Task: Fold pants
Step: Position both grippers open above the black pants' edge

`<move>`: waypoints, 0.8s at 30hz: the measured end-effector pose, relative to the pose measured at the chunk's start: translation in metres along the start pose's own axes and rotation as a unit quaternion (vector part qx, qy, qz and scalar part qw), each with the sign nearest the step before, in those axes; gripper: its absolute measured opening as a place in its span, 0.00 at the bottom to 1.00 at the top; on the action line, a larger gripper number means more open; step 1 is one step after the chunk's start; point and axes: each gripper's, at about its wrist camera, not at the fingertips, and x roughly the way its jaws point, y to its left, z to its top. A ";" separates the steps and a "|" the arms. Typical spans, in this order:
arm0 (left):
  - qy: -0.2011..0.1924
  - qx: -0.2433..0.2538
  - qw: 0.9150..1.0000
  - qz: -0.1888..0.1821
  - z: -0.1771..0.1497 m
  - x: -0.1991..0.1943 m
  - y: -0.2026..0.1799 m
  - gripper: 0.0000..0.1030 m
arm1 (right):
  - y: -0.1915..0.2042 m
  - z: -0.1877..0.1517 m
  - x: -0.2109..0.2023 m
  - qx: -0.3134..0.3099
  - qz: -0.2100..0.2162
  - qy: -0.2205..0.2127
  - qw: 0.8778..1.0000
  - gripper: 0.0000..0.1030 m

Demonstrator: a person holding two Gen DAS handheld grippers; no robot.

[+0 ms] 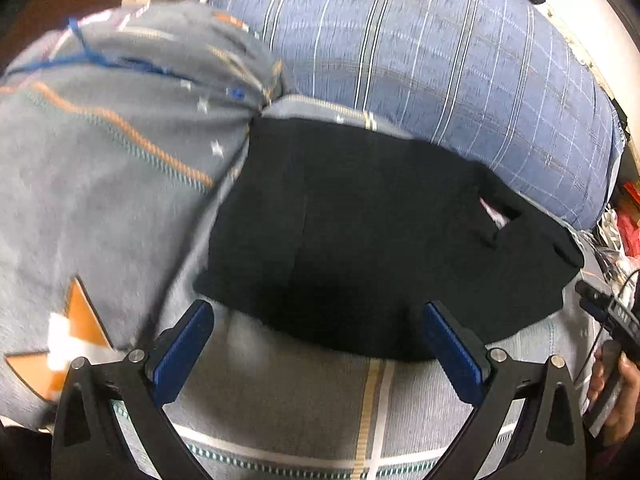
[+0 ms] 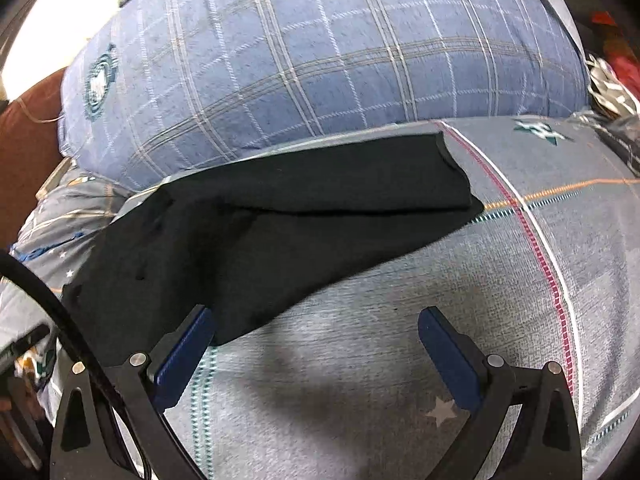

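The black pants lie folded flat on the grey patterned bedsheet, with a pocket opening showing pink lining at their right side. My left gripper is open and empty, its blue pads just at the pants' near edge. In the right wrist view the pants stretch from lower left to upper right on the sheet. My right gripper is open and empty, its left pad touching or just over the pants' near edge, its right pad over bare sheet.
A large blue plaid pillow lies right behind the pants, also in the right wrist view. A bunched grey quilt rises at the left. Clutter sits at the bed's right edge. The other gripper shows at right.
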 end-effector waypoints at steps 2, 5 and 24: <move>0.003 -0.002 1.000 0.006 -0.004 0.003 0.000 1.00 | -0.005 0.001 0.003 0.005 0.010 -0.010 1.000 1.00; 0.006 -0.020 1.000 -0.003 -0.012 0.007 0.002 1.00 | -0.010 0.000 0.007 0.030 0.025 -0.013 0.999 1.00; 0.002 -0.065 0.998 -0.018 -0.039 -0.004 -0.002 1.00 | -0.014 0.018 0.016 0.058 0.039 -0.004 0.998 1.00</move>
